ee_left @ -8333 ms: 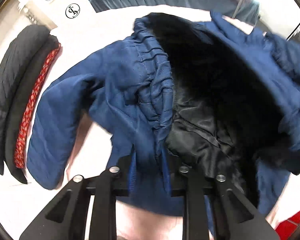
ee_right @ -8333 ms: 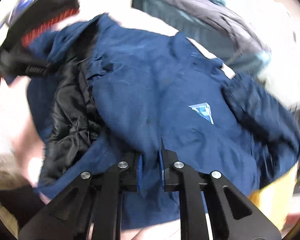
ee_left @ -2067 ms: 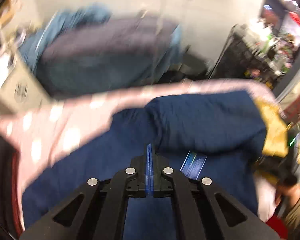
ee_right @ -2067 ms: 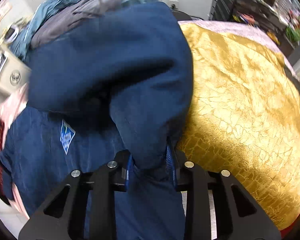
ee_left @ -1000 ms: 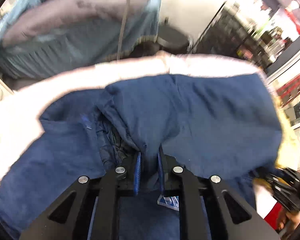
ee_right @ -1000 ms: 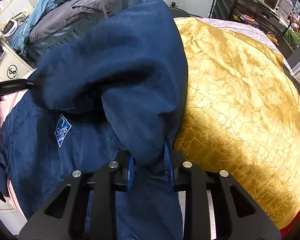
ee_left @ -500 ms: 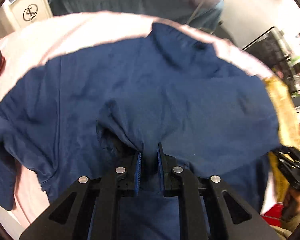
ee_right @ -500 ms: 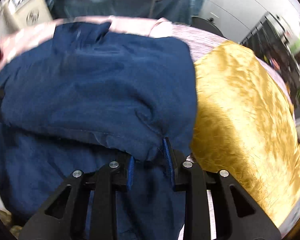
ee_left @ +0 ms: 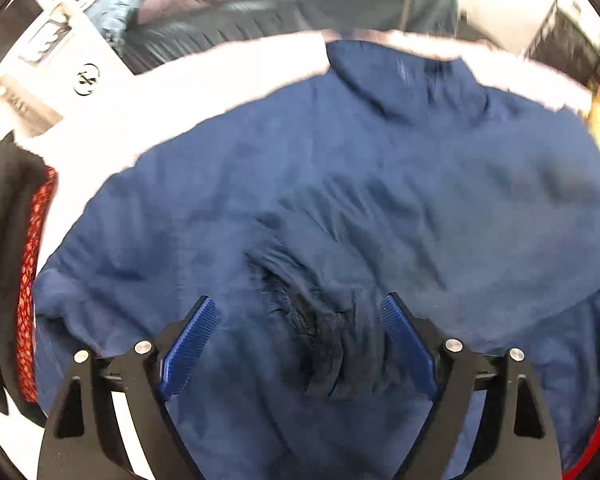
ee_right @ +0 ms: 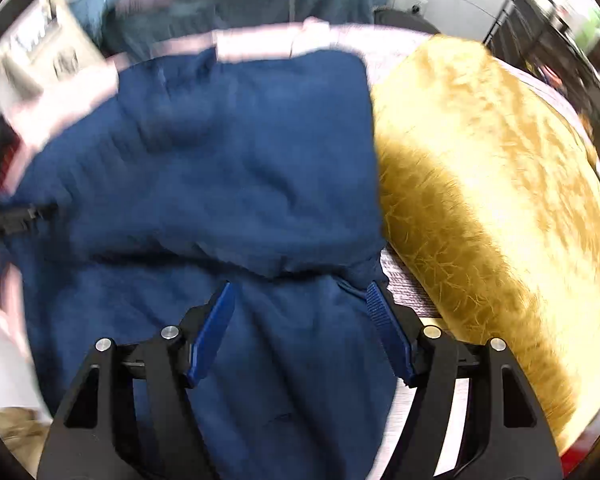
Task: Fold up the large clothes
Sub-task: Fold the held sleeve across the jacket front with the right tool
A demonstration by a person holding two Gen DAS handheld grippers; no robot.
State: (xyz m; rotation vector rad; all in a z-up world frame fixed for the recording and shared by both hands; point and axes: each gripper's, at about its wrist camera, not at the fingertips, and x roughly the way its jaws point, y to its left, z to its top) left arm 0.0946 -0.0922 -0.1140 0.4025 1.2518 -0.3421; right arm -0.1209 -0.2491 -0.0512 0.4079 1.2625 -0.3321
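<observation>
A large dark blue jacket (ee_left: pixel 380 184) lies spread and folded over on a pale pink surface (ee_left: pixel 204 80). It also shows in the right wrist view (ee_right: pixel 228 176). My left gripper (ee_left: pixel 298 308) is open just above a puckered fold with black lining showing (ee_left: pixel 320 328). My right gripper (ee_right: pixel 300 294) is open above the jacket's folded edge (ee_right: pixel 284 270). Neither holds cloth. The other gripper's black fingers (ee_right: pixel 16 216) show at the left edge of the right wrist view.
A gold crinkled cloth (ee_right: pixel 488 184) lies right of the jacket. A black and red folded garment (ee_left: pixel 16 264) lies at the left. A heap of grey and teal clothes (ee_left: pixel 284 4) is behind, with a white box (ee_left: pixel 72 60) at the back left.
Both grippers have opened and let go of the jacket. The folded-over part now lies flat on the rest of the jacket.
</observation>
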